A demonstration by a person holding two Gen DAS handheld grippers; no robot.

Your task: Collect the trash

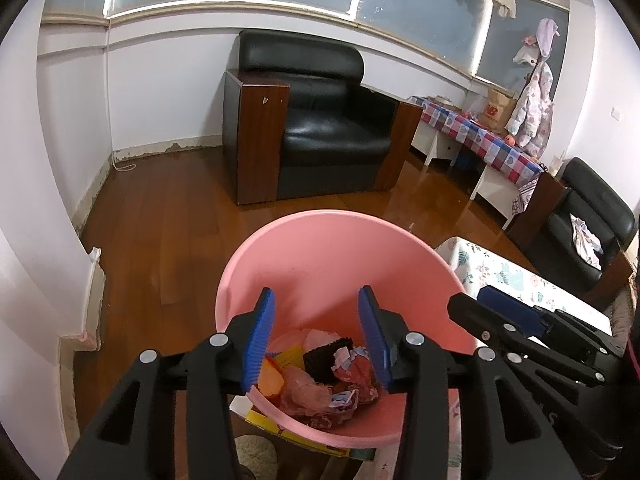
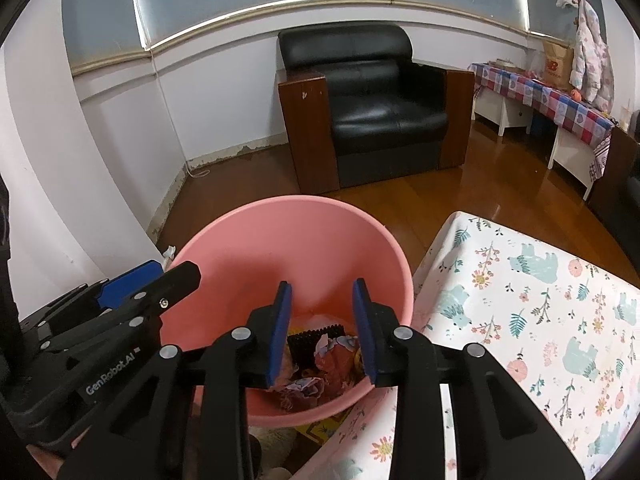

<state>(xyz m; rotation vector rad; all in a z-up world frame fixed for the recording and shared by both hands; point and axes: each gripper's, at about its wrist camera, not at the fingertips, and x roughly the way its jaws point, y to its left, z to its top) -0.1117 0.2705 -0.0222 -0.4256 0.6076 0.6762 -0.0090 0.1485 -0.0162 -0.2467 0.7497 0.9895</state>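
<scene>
Wood floor point(image 1: 168, 216) and a black armchair point(image 1: 320, 120) against the wall is what's behind all this, and right in front of me sits the pink bucket point(image 1: 320, 240) that I'm using as the bin. The trash point(image 1: 320, 384) is down at the bottom of it: crumpled wrappers in red and pink, a scrunched clear bag, something yellow-orange and a black ridged piece, all lying loose in a heap. So as far as I can judge, a decent chunk of the collecting is done. My left gripper point(image 1: 316, 340) hangs over the bucket mouth with its fingers point(image 1: 260, 340) spread wide and nothing between them, and my right gripper point(image 2: 322, 332) is over the same opening, fingers point(image 2: 280, 332) apart too but with a narrower gap, also empty. Neither is touching the bucket or the heap. Just beside the bucket on the right is the worktop point(image 2: 520, 300) with the floral bear-print cloth, and the part of it I can see has no litter left on it, though a lot of it is out of frame. There's something yellow poking out under the bucket that I can't identify. My guess is I'm either finished or going back to look for stragglers.
</scene>
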